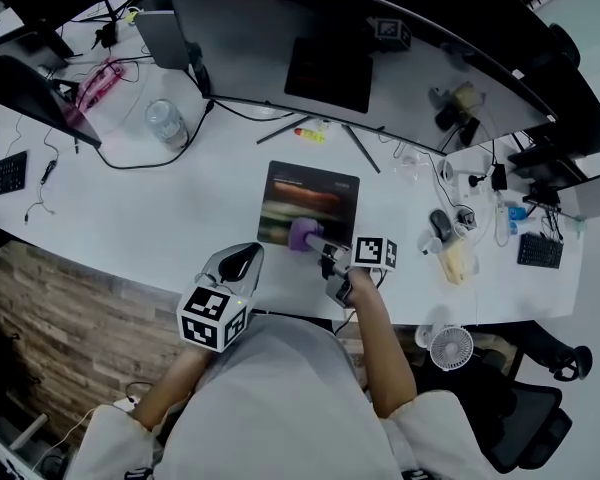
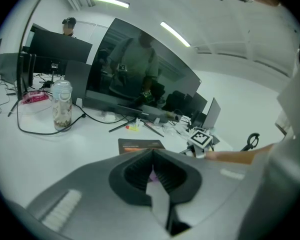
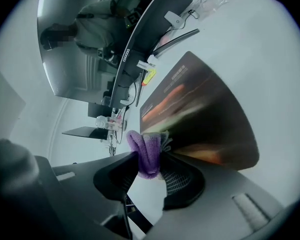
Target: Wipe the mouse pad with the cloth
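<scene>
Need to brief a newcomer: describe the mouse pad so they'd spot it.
On the white desk, before the wide curved monitor, lies the mouse pad. It is the dark mat with an orange streak, where the right gripper holds a purple cloth at its near edge.

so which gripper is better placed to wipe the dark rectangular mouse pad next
Right. The right gripper is shut on the purple fluffy cloth, at the near edge of the dark rectangular mouse pad. The left gripper is shut on nothing, beside the pad.

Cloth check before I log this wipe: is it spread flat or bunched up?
Bunched up: the cloth is a purple wad pinched between the right gripper's jaws, on the mouse pad.
</scene>
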Tool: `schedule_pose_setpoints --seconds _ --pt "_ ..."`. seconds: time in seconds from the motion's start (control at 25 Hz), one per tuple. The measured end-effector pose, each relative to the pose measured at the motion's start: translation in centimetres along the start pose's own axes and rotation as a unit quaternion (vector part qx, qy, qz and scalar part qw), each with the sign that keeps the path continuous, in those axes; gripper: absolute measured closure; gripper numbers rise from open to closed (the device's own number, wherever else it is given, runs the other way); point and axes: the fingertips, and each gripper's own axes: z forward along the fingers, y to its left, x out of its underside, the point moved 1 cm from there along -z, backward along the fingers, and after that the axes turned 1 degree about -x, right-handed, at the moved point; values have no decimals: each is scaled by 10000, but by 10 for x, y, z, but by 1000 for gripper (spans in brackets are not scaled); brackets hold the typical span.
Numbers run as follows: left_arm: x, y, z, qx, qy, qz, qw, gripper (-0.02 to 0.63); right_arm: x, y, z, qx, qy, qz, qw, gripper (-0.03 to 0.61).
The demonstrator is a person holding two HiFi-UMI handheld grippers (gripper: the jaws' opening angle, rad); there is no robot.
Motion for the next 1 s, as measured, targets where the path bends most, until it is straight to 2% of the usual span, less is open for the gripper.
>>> schedule_pose_setpoints --seconds 1.0 --pt "1 -32 23 153 146 155 9997 614 -14 -39 -60 145 -117 9 9998 434"
